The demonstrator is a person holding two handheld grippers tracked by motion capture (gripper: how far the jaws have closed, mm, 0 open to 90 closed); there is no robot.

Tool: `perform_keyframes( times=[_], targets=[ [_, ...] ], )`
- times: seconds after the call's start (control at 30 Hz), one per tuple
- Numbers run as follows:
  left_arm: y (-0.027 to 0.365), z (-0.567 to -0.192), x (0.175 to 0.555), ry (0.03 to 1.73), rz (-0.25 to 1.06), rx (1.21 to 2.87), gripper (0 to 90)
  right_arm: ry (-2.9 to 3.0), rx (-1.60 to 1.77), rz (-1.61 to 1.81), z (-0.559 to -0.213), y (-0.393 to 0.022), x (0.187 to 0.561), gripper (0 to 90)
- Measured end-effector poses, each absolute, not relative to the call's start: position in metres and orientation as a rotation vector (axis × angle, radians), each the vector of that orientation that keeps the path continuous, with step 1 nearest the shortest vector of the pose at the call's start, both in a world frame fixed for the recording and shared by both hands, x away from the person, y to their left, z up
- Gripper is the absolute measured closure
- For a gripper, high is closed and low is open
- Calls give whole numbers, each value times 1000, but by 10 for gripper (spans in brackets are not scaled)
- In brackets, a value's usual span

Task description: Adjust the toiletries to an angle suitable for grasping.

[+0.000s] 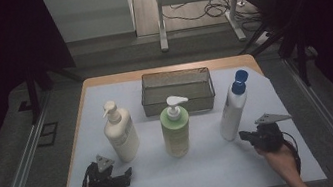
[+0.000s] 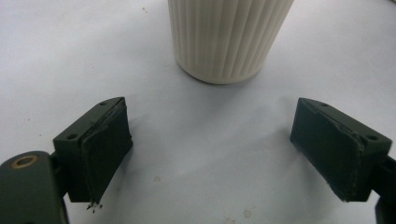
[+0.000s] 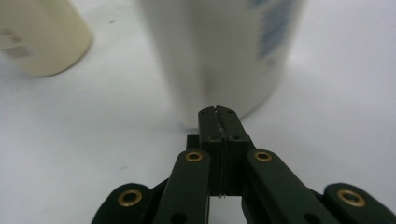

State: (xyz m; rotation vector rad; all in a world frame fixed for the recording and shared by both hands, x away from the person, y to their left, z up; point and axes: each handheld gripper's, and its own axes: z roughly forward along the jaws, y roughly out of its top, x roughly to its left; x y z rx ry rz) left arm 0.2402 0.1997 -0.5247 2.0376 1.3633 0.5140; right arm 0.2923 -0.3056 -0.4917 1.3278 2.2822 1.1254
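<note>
Right gripper [image 1: 245,136] sits lower right of the high view, jaws pressed fully together on nothing, tips just at the base of the white bottle with the blue cap [image 1: 233,108]. In the right gripper view the same bottle [image 3: 224,51] looms blurred right behind the closed tips; contact can't be told.

Left gripper [image 1: 125,172] is lower left, jaws spread wide and empty, the ribbed cream pump bottle [image 2: 229,37] standing ahead of the gap, not between the pads. The green pump bottle [image 1: 176,127] stands mid-frame, the mesh basket [image 1: 179,102] behind it on the desk [image 1: 216,166].

Risk: the blue-cap bottle is tall and narrow, so a low push from closed jaws could likely tip it toward the basket or skid it. The jaws need to open first to grasp it. The left gripper closing too early would miss the cream bottle.
</note>
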Motion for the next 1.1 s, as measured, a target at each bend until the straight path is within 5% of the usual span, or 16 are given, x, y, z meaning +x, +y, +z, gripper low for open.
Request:
perform_keyframes(
  times=[0.53, 1.1],
  targets=[
    [200, -525, 240, 1363, 514, 2037, 119, 2292, 1245, 1078, -498, -256, 293, 898],
    [200, -525, 240, 1364, 513, 2037, 119, 2276, 1275, 1041, -499, -277, 293, 898]
  ],
)
